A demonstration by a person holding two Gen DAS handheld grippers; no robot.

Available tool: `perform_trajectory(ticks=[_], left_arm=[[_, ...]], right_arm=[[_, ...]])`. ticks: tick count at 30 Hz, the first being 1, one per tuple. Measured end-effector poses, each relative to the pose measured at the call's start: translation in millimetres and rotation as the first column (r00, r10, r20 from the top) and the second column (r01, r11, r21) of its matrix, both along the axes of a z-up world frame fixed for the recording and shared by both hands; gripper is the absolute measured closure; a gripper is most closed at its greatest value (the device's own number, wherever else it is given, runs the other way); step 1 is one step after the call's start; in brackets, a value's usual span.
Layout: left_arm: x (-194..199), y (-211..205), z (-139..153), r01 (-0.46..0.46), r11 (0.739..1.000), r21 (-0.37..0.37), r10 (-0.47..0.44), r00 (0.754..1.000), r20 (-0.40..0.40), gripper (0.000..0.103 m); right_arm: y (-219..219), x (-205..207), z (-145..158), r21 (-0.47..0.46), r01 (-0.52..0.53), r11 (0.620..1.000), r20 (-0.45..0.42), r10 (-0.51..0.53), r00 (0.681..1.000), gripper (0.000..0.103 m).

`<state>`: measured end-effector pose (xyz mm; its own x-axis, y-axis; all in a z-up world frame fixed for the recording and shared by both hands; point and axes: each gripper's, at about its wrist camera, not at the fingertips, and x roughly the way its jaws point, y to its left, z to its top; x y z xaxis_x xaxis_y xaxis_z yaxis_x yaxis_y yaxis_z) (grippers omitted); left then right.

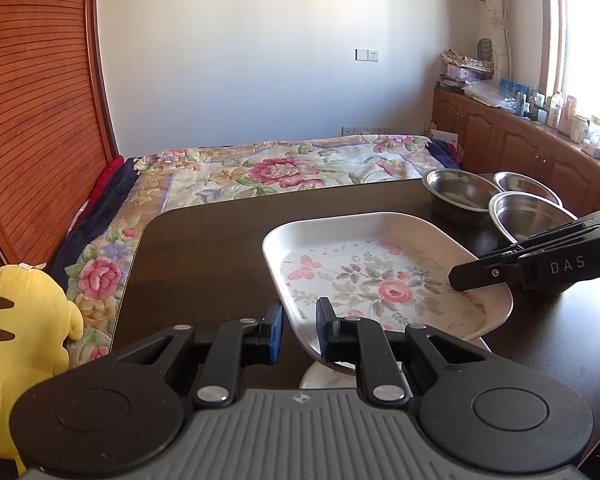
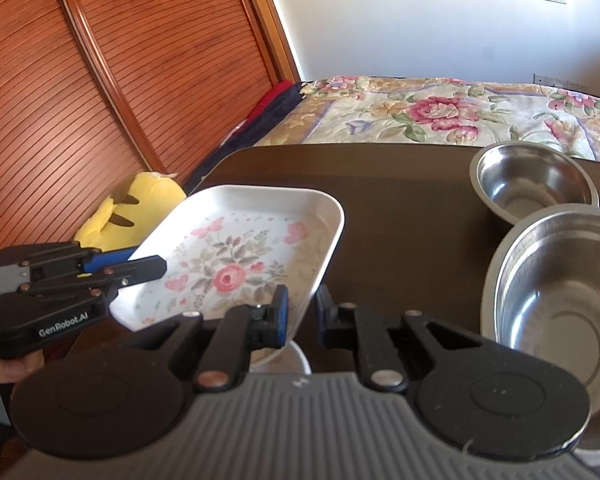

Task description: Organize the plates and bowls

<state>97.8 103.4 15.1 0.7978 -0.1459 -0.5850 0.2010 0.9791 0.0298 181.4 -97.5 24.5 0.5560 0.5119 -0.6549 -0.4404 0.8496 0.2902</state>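
Your left gripper and right gripper each straddle opposite rims of the white rectangular floral-print plate, lifted tilted above a white round plate; whether they pinch, I cannot tell. Steel bowls sit right.

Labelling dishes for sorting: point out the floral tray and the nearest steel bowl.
White rectangular floral tray [image 1: 364, 272], left wrist view, on its printed base.
Nearest round steel bowl [image 2: 568, 296], right wrist view, on its inner wall.

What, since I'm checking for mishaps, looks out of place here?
Only the tray: it hangs tilted above the table, its rim between the fingers of the left gripper and right gripper. The bowls sit upright; nothing spilled.
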Motion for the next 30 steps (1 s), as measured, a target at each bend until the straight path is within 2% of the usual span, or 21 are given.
perform_trajectory(ticks=[16, 26, 30], left_arm=[[-43, 4, -15, -0.018, 1.0, -0.025, 0.018, 1.0, -0.004, 0.085], [-59, 2, -27, -0.034, 0.999, -0.039, 0.033, 0.999, -0.027, 0.085], [-62, -2, -32, -0.04, 0.999, -0.023, 0.039, 0.999, -0.026, 0.085]], right_arm=[[-3, -35, -7, 0.013, -0.048, 0.999, 0.005, 0.048, 0.999, 0.087], [-2, -57, -7, -0.019, -0.083, 0.996, 0.031, 0.084, 0.996, 0.087], [-2, -59, -8, -0.034, -0.088, 0.996, 0.034, 0.09, 0.995, 0.087]])
